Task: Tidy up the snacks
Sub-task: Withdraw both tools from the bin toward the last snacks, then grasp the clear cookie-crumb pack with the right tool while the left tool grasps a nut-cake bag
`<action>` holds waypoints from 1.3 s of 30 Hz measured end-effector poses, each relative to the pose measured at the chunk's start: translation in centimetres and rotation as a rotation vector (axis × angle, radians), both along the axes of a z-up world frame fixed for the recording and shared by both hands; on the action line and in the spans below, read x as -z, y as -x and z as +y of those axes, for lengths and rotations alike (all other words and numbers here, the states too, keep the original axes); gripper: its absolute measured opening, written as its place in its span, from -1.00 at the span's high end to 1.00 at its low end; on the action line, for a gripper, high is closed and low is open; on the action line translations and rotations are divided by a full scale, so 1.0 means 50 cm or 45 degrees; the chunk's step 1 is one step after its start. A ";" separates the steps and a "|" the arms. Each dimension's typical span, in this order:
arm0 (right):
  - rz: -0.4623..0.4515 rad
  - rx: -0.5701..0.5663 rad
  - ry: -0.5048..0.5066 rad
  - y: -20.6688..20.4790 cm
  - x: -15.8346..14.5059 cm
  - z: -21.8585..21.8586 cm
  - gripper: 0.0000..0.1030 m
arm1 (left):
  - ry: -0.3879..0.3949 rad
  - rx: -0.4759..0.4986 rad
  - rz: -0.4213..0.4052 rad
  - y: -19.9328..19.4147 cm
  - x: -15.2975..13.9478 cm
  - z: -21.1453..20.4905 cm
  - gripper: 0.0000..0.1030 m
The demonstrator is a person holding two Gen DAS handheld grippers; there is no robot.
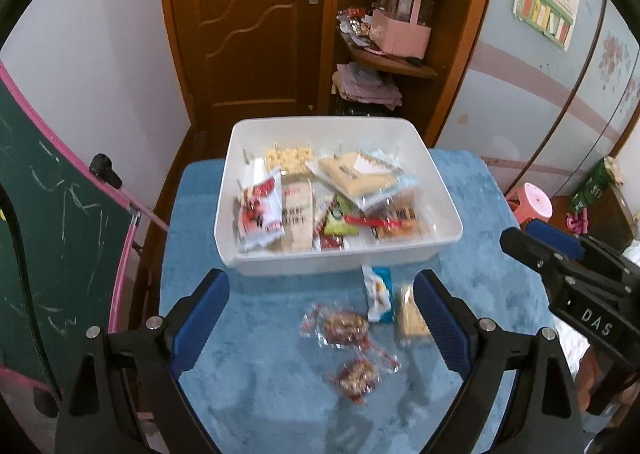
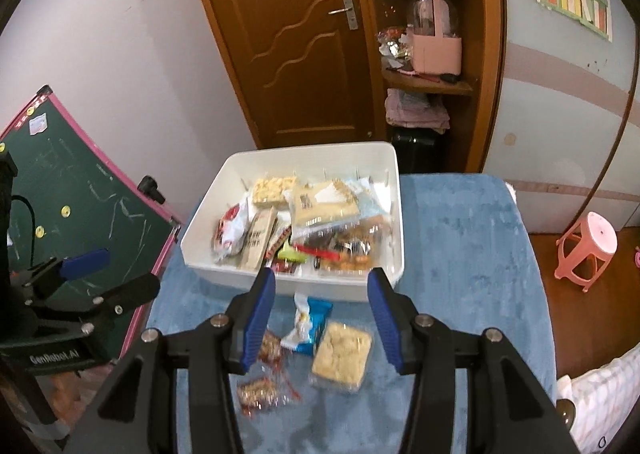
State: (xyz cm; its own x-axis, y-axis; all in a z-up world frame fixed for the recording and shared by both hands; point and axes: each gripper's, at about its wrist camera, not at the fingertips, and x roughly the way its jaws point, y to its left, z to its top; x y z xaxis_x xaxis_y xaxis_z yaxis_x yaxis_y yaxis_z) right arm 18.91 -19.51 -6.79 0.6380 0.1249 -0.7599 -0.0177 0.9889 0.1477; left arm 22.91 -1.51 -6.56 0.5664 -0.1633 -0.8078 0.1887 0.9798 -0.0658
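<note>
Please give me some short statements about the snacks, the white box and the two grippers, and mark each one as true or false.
1. The white box already holds several snack packets. True.
2. The left gripper is shut on a snack. False: it is open and holds nothing.
3. Four packets lie on the blue cloth outside the box. True.
4. The blue and white packet lies inside the box. False: it lies on the cloth, in front of the box.
5. The right gripper is open. True.
</note>
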 end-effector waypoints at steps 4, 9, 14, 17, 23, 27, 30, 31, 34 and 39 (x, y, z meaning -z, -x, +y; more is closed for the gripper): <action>0.030 0.002 -0.005 0.023 0.022 -0.012 -0.02 | -0.038 0.020 0.032 0.037 0.035 -0.020 -0.80; 0.091 0.020 -0.038 0.040 0.062 -0.026 -0.02 | -0.095 0.049 0.086 0.067 0.088 -0.037 -0.80; 0.170 0.038 -0.058 0.044 0.110 -0.030 -0.12 | -0.098 0.115 0.158 0.078 0.150 -0.050 -0.80; 0.220 0.041 -0.067 0.043 0.145 -0.028 -0.12 | -0.108 0.179 0.214 0.078 0.198 -0.063 -0.80; 0.307 0.044 -0.083 0.033 0.206 -0.021 -0.12 | -0.135 0.248 0.339 0.067 0.289 -0.085 -0.80; 0.363 0.057 -0.102 0.023 0.246 -0.019 -0.12 | -0.102 0.230 0.442 0.050 0.347 -0.082 -0.80; 0.410 0.070 -0.125 0.010 0.277 -0.017 -0.12 | -0.069 0.215 0.498 0.038 0.377 -0.077 -0.80; 0.423 0.075 -0.133 0.005 0.287 -0.016 -0.12 | -0.063 0.212 0.513 0.036 0.386 -0.075 -0.80; 0.463 0.098 -0.156 -0.011 0.316 -0.014 -0.12 | -0.012 0.211 0.557 0.030 0.406 -0.070 -0.80; 0.508 0.129 -0.136 -0.031 0.351 -0.004 -0.17 | 0.021 0.221 0.578 0.027 0.427 -0.071 -0.80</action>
State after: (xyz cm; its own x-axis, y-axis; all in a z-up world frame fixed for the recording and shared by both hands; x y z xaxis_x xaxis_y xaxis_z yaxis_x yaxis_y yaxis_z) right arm 20.43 -19.70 -24.33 0.3093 0.1680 -0.9360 0.1585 0.9614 0.2250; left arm 21.55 -5.08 -27.92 0.1204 -0.2394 -0.9634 0.2981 0.9344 -0.1949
